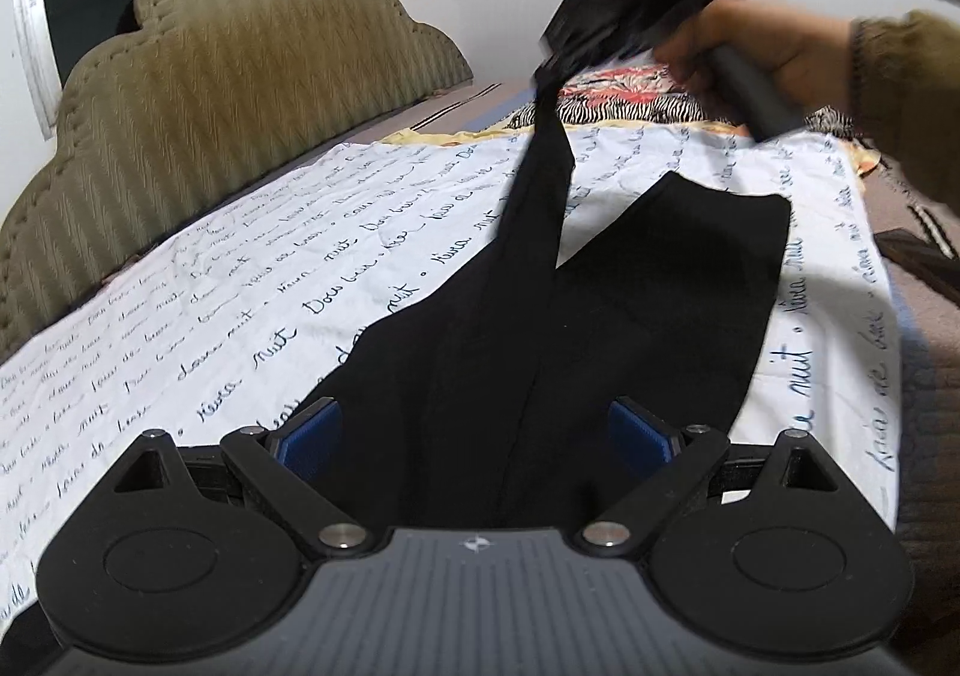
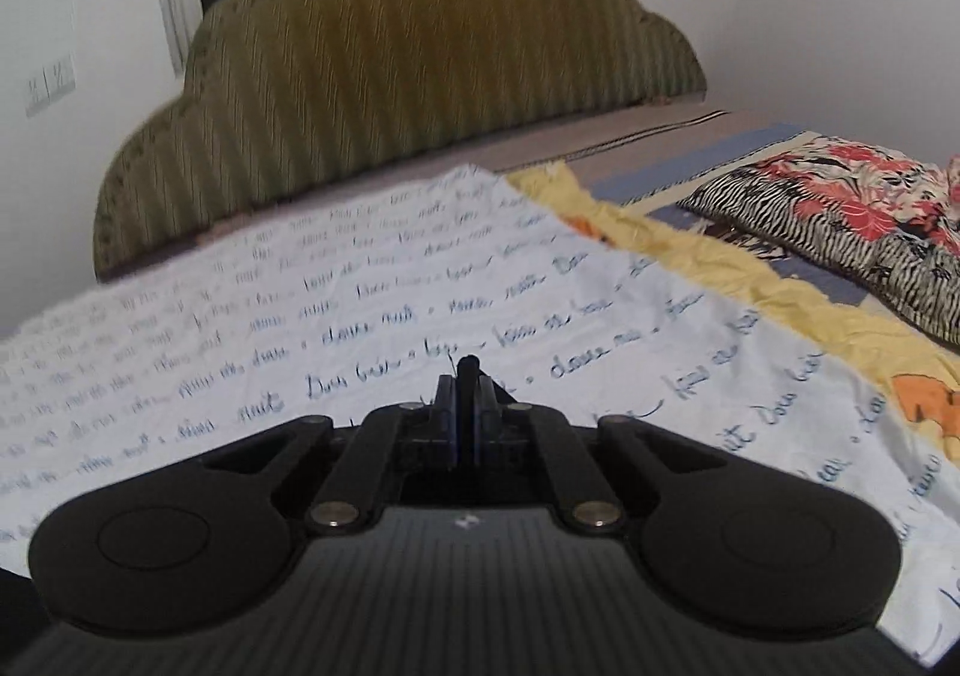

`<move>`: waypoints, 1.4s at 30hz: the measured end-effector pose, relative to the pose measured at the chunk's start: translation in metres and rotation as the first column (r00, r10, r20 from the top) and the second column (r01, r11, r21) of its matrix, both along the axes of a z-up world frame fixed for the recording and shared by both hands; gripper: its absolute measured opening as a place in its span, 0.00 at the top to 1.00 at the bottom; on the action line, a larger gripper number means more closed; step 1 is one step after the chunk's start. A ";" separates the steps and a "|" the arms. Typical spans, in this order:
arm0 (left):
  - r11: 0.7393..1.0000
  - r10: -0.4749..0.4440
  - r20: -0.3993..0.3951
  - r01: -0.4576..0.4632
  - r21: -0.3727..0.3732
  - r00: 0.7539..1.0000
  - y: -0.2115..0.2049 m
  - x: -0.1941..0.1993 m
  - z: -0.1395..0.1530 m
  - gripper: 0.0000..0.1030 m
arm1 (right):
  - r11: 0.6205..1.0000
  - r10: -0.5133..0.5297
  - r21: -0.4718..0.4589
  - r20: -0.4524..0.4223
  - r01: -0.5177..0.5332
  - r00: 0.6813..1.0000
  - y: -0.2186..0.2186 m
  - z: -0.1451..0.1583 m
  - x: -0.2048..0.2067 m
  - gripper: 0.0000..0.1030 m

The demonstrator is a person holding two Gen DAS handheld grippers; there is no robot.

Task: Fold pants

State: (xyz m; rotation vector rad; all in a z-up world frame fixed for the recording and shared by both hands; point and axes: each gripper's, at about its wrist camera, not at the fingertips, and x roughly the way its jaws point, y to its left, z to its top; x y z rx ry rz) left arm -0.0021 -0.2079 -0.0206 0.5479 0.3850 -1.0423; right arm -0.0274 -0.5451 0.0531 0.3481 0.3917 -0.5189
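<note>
The black fabric pants [image 1: 606, 316] lie on the white bedsheet printed with blue handwriting [image 1: 240, 280], long axis running straight away from the left gripper [image 1: 474, 430] toward the far edge of the sheet. That left gripper hovers over the near end of the pants, blue pads spread wide, nothing between them. Over at the far end, the right gripper [image 1: 555, 64], blurred in the left view, has one leg hem pinched and hoisted, so that leg [image 1: 540, 184] rises off the sheet in a taut strip while the other leg [image 1: 690, 256] lies flat beside it. In its own view the right gripper [image 2: 467, 406] shows jaws pressed together on a thin black fold of cloth. So the right hand [image 1: 750, 58] commands the hem and the left the near end; my guess is the lifted leg gets carried toward the near end, along that long axis. No containers here, only the olive quilted headboard [image 1: 240, 94] and a floral zebra-print pillow [image 2: 840, 232] off to the side.
</note>
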 end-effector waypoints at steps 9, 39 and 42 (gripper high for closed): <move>0.994 -0.018 -0.044 0.022 0.107 0.999 -0.033 0.003 -0.014 0.64 | 0.998 -0.027 0.056 0.082 0.022 0.996 -0.002 0.013 -0.069 0.95; 0.981 -0.106 0.013 0.102 0.166 0.994 -0.020 -0.043 -0.019 0.90 | 0.930 -0.258 0.284 0.047 0.235 0.965 -0.001 -0.098 -0.198 0.95; 0.979 -0.104 0.014 0.100 0.175 0.995 -0.020 -0.045 -0.022 0.90 | 0.920 -0.273 0.300 0.030 0.252 0.962 -0.002 -0.107 -0.201 0.95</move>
